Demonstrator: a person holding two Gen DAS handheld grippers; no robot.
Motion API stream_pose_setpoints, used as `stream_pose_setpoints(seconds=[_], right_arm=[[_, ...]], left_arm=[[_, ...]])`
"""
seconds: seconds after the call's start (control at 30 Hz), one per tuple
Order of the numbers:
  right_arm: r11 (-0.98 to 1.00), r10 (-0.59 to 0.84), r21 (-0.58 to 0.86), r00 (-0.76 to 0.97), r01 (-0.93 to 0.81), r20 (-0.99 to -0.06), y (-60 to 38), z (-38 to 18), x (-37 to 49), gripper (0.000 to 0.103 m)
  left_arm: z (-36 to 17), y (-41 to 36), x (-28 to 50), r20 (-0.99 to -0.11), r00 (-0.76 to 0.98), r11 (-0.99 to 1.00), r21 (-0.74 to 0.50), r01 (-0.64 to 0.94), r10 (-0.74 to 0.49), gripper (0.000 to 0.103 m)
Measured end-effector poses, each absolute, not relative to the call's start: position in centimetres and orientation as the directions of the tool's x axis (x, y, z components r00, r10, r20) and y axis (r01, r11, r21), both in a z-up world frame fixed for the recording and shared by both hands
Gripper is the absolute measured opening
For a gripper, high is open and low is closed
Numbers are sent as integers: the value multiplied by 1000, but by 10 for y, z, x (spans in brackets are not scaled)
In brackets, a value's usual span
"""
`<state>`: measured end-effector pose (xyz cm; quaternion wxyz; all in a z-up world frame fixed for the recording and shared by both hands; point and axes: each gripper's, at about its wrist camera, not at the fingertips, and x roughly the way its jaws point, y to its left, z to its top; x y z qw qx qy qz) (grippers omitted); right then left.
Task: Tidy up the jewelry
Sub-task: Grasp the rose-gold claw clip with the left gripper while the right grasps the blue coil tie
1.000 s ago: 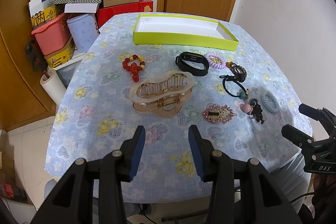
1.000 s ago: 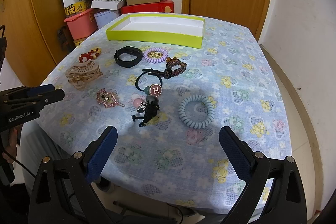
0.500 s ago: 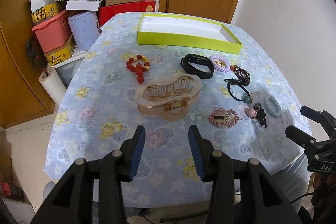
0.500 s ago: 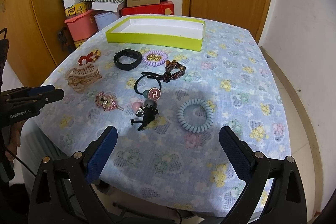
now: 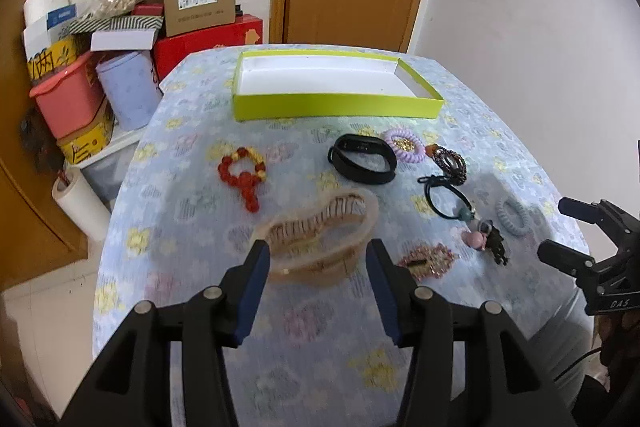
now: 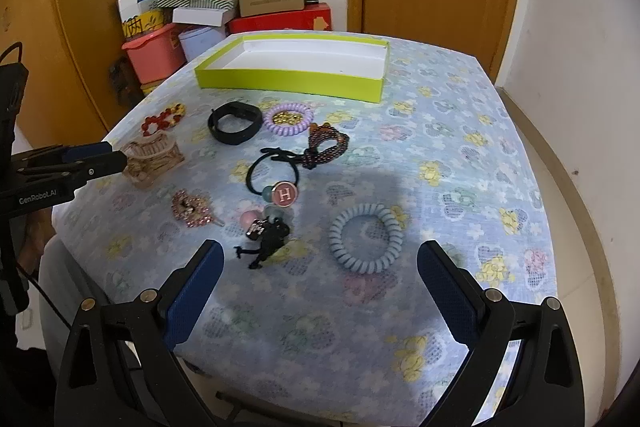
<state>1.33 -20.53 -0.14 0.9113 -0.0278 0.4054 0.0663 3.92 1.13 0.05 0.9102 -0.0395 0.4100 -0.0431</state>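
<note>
left gripper (image 5: 316, 259) "GenRobot.AI", jaws apart astride hair claw (image 5: 320, 239) | right gripper (image 6: 320, 271) jaws wide apart | "H" charm hair tie (image 6: 284, 193) at 11 o'clock

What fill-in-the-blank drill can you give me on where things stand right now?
1. The left gripper is open on either side of the translucent ____.
2. The lime-green tray holds ____ pieces so far.
3. The button on the black hair tie bears the letter ____.
4. The right gripper is open, and the nearest item ahead of it is the ____ spiral hair tie.

Missing words: hair claw clip; no; H; blue
</note>
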Motion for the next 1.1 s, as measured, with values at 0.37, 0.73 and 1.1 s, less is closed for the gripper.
stream_pose_setpoints(seconds=[0.37,0.73,1.1], right_arm=[[992,101,27,645,-123,-758,-216,-10,26,98],[992,98,23,638,-125,-764,-215,-15,31,98],[995,75,14,633,-102,-771,-224,-20,36,97]], left_arm=[[-1,32,65,-736,654,984,-157,86,-174,53],[-8,27,63,-732,623,951,-116,285,-276,66],[-27,16,80,-748,581,924,-111,366,-320,66]])
